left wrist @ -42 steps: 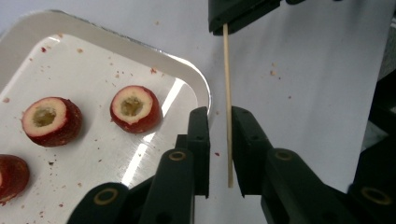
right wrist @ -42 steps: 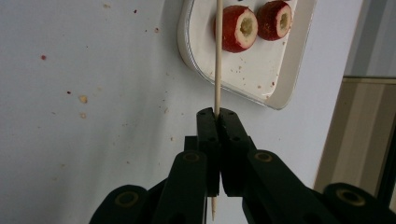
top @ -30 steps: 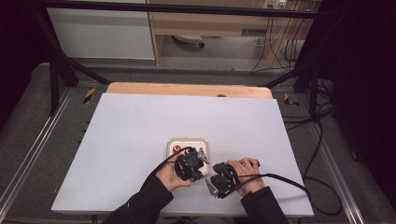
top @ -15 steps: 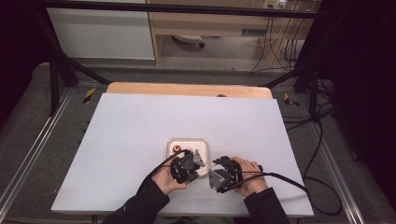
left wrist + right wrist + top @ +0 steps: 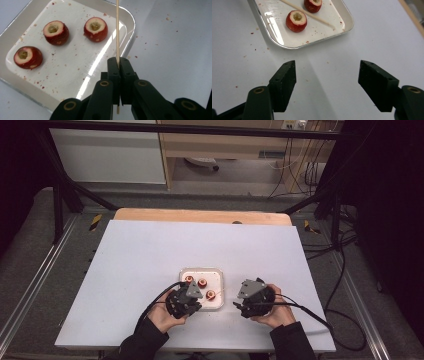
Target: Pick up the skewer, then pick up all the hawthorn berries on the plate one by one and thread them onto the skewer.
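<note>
The skewer (image 5: 117, 30), a thin, straight, pale wooden stick, rises from the centre of the left gripper view to the top edge, clamped at its lower end between the closed jaws of the left hand-held gripper (image 5: 118, 62); a short stub shows below the jaws. The stick passes over the right rim of the tray (image 5: 130, 22), which occupies the upper left of that frame. The tray is a shallow white rectangle with rounded corners and a glossy, reflective surface speckled with small red crumbs. Three fruits lie in it, each round with red skin, a pale cut top and a hollowed core: one (image 5: 95, 29) just left of the stick, one (image 5: 55, 32) further left, and one (image 5: 27, 57) at the lower left of the tray. In the right gripper view the right hand-held gripper (image 5: 327, 80) is released, jaws spread wide and holding nothing, above the bare matte white table (image 5: 374, 37); the tray sits at the top of that frame. In the high view the left hand-held gripper (image 5: 186, 299) is at the tray's lower left edge and the right one (image 5: 254, 297) is to the right of the tray, clear of it.
</note>
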Available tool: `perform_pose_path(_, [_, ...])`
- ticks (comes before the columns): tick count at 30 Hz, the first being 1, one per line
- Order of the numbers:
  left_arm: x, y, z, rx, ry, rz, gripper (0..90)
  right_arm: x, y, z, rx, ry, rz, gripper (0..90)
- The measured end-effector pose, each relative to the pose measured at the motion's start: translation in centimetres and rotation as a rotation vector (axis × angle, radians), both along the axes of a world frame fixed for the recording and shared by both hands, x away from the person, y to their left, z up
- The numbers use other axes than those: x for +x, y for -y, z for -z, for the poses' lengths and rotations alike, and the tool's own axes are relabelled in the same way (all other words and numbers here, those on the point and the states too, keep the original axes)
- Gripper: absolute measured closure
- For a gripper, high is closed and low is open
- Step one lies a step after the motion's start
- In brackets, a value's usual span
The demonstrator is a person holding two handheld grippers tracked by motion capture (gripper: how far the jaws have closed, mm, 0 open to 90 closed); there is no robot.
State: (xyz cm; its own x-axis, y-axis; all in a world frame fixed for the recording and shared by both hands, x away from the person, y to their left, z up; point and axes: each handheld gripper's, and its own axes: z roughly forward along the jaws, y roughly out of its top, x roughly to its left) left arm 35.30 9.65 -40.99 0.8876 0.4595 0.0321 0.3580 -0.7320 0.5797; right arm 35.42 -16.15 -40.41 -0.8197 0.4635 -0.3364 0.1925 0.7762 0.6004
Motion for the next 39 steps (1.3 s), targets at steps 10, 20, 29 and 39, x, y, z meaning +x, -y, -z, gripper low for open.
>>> perform_pose_path(10, [-1.0, -3.3, 0.5, -0.117, 0.043, -0.087, 88.3, 0.5, 1.0, 0.4, 0.158, -0.135, 0.124, 13.6])
perform_pose_path(20, [-1.6, -6.0, 1.0, -0.186, 0.067, -0.159, 88.2, 1.7, 0.4, 0.0, 0.241, -0.232, 0.205, 4.0])
perform_pose_path(29, [-2.1, -7.7, 1.7, -0.206, 0.047, -0.200, 88.3, 2.7, -1.4, -0.2, 0.256, -0.295, 0.237, 2.4])
perform_pose_path(39, [-2.1, -8.2, 1.8, -0.228, 0.082, -0.189, 88.2, 3.0, -3.0, -0.5, 0.254, -0.335, 0.232, 1.4])
